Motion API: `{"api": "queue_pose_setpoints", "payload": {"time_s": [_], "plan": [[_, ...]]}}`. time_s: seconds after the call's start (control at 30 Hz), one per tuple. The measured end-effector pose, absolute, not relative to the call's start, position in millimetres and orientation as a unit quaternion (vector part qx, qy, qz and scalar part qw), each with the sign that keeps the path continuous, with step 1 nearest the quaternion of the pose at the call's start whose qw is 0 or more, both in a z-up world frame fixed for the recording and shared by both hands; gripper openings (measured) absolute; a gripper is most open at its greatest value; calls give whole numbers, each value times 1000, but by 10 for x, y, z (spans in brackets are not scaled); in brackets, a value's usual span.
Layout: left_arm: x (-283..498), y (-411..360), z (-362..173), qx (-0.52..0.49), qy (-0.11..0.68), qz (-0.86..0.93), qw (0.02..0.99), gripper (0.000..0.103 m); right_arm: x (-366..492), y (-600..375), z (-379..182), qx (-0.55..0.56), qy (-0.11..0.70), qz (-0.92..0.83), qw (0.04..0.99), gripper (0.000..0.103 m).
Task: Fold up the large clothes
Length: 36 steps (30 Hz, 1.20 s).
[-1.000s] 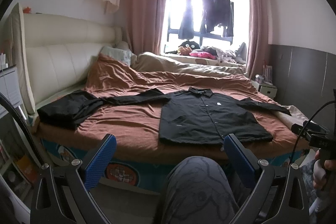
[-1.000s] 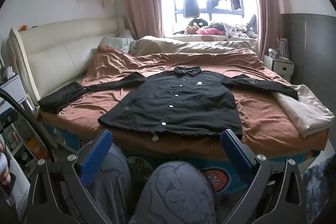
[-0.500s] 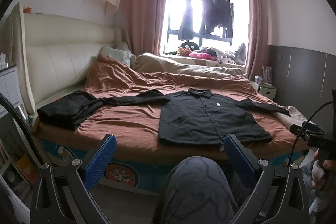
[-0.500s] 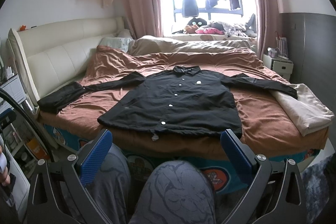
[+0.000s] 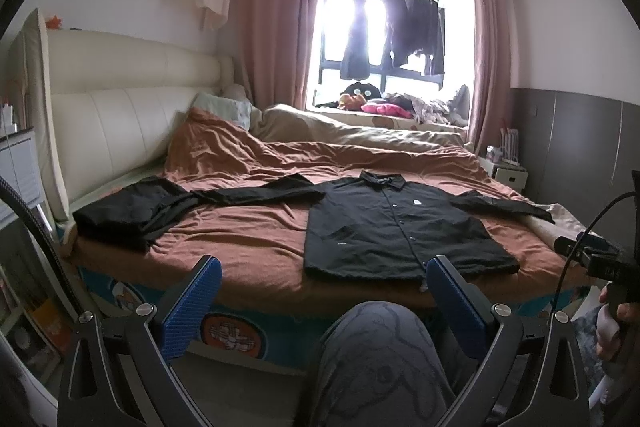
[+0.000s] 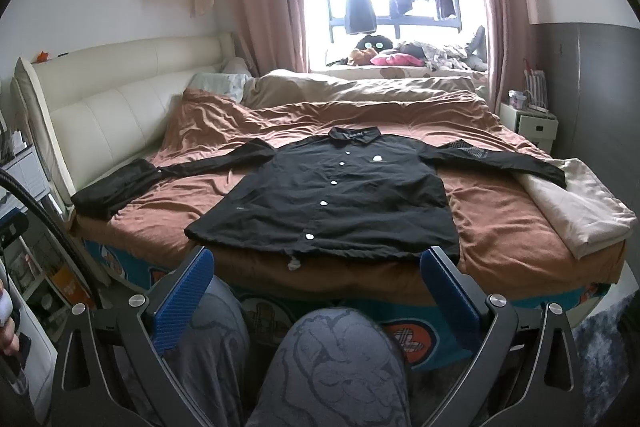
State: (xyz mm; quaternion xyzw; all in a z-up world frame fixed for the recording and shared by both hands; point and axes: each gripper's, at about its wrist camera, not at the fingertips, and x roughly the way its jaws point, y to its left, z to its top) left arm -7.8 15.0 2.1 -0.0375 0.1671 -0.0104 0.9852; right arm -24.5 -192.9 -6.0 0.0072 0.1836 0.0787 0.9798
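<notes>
A black button-up shirt [image 6: 336, 195] lies flat and face up on the brown bedspread [image 6: 500, 223], sleeves spread to both sides, hem at the near edge of the bed. It also shows in the left wrist view [image 5: 396, 223]. My left gripper [image 5: 324, 299] is open and empty, held off the bed near its front edge, left of the shirt's hem. My right gripper [image 6: 316, 287] is open and empty, just in front of the hem. The right gripper's body shows at the right of the left wrist view [image 5: 600, 259].
A second black garment [image 5: 124, 215] lies bunched at the bed's left corner by the cream headboard [image 5: 120, 131]. A folded beige blanket [image 6: 576, 207] lies at the bed's right corner. The person's knees [image 6: 336, 367] are below the grippers. A white nightstand [image 6: 532, 127] stands at the right.
Both views have shifted only slightly; the shirt and grippers stand as before.
</notes>
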Motion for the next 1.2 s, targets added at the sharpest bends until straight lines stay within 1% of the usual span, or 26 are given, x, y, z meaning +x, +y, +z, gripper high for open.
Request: {"api": "queue_pose_setpoints", "payload": {"time_s": [0.87,1.03,1.2], "plan": [[-10,128,8,-44,178,-2,983,103,-187,-1956,48,9,190,81,978,103],[181,118,-27,-38,186,-2,982,103,-53,-1989,55,8,195,87,977,103],[516,156,-91,-40,200,-2,979,103,260,-2000,87,14,199,90,976,103]]}}
